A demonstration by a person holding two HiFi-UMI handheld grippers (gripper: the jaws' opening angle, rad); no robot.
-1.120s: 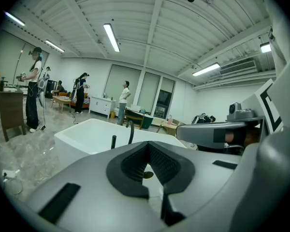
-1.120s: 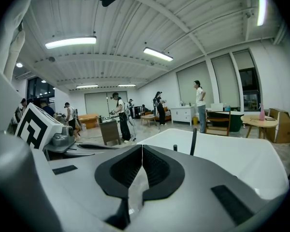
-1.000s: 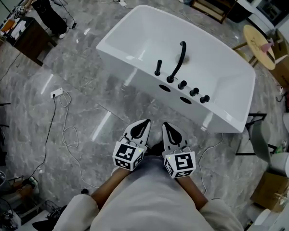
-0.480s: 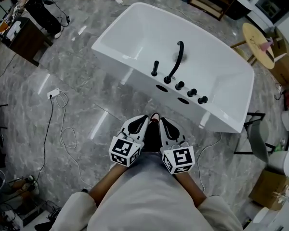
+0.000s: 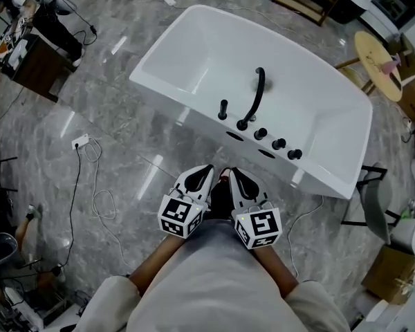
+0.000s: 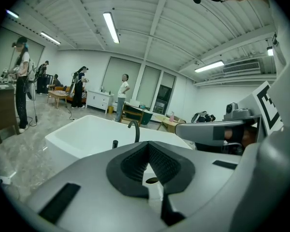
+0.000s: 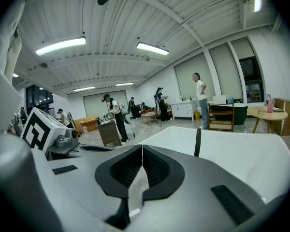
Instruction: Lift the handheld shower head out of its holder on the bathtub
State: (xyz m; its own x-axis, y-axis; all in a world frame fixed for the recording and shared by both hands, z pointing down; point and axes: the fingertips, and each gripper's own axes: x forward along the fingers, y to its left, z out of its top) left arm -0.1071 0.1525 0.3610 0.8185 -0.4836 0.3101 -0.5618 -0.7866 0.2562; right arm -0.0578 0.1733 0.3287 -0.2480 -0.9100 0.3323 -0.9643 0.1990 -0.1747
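Both grippers sit side by side on your side of the bathtub (image 5: pixel 159 88), well short of its near wall. Left gripper (image 5: pixel 206 170): jaws fully together, nothing btwn them. Right gripper (image 5: pixel 235 173): same, pinched closed & empty. You'll need to open one before you reach in.

The handheld shower head (image 5: pixel 223 108) stands upright in its holder on the tub's near deck, at the left end of the fitting row. It is not yet touched.

Handling, as a guess:
- Slim black wand, rigid, prob. smooth finish, so slick under the pads.
- Likely light, but expect drag from a hose below. No hose shows in any view.
- Take it mid-shaft, jaws across the stem, w/ room left above the holder.
- Pull straight up along its axis; tilting it could bind it in the socket.

Around it on the tub deck:
- Arched spout (image 5: pixel 256 95) just right of the wand, taller than it. This is the main obstacle, so come in from the tub's near-left side.
- Knobs (image 5: pixel 279 144) further right along the deck, clear of your path.

Off the tub: a cable (image 5: pixel 93 185) on the floor to the tub's left, a round table (image 5: pixel 377 54) past its right end, and a cardboard box (image 5: pixel 391 272) nearer you on that side. None of these blocks the reach.
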